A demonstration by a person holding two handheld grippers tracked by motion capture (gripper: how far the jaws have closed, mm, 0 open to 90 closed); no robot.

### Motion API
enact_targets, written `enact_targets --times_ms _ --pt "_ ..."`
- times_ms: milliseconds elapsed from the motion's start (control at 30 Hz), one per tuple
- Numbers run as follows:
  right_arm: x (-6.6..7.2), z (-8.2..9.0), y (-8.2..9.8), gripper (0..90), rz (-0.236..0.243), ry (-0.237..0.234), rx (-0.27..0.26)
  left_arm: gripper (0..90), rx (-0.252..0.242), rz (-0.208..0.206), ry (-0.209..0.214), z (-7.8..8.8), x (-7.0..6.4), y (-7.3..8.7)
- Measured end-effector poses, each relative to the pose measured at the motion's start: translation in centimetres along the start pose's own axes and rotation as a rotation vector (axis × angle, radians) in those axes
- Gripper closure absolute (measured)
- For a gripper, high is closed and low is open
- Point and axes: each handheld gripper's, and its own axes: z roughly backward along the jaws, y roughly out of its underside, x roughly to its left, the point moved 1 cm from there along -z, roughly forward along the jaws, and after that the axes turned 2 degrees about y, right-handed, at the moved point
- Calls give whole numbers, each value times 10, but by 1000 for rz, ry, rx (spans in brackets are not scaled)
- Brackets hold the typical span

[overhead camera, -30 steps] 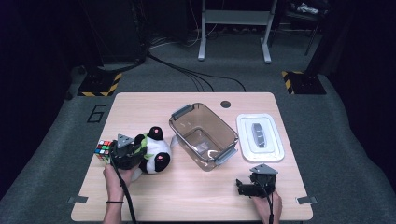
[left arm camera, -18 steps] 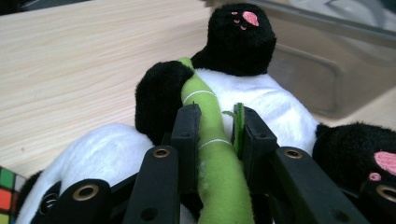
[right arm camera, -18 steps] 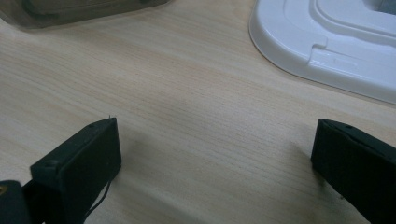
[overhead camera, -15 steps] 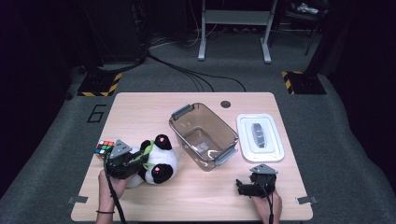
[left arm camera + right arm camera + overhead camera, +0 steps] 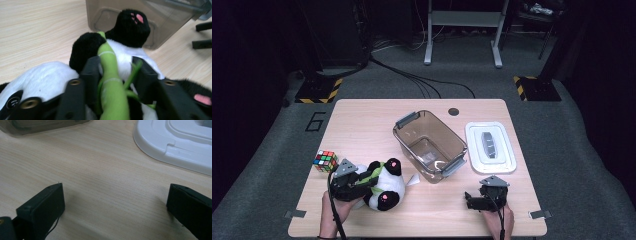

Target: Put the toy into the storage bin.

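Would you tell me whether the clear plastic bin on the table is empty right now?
Empty: the high view shows the bin's bare bottom, and its white lid lies beside it.

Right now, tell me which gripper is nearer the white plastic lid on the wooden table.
Right. The right gripper sits just below the white plastic lid; the left gripper is far across, jaws around the plush panda.

panda plush (image 5: 125, 50) lower body cut off, lid (image 5: 175, 142) cropped at edge
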Motion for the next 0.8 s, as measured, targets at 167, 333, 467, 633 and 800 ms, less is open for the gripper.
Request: enact_targets --times_ms 167,333,467,633,800 --pt "0 0 0 9 -1 1 0 416 43 43 -64 -10 -1 -7" --pt "0 0 0 9 -1 1 0 492 85 49 -77 -19 -6 0" --pt "0 0 0 9 0 0 0 605 111 36 -90 -19 -8 2" --pt "0 0 0 9 -1 0 0 714 128 0 -85 -18 -10 8" --pt "0 0 0 9 -1 0 0 740 81 -32 -57 -11 -9 11"
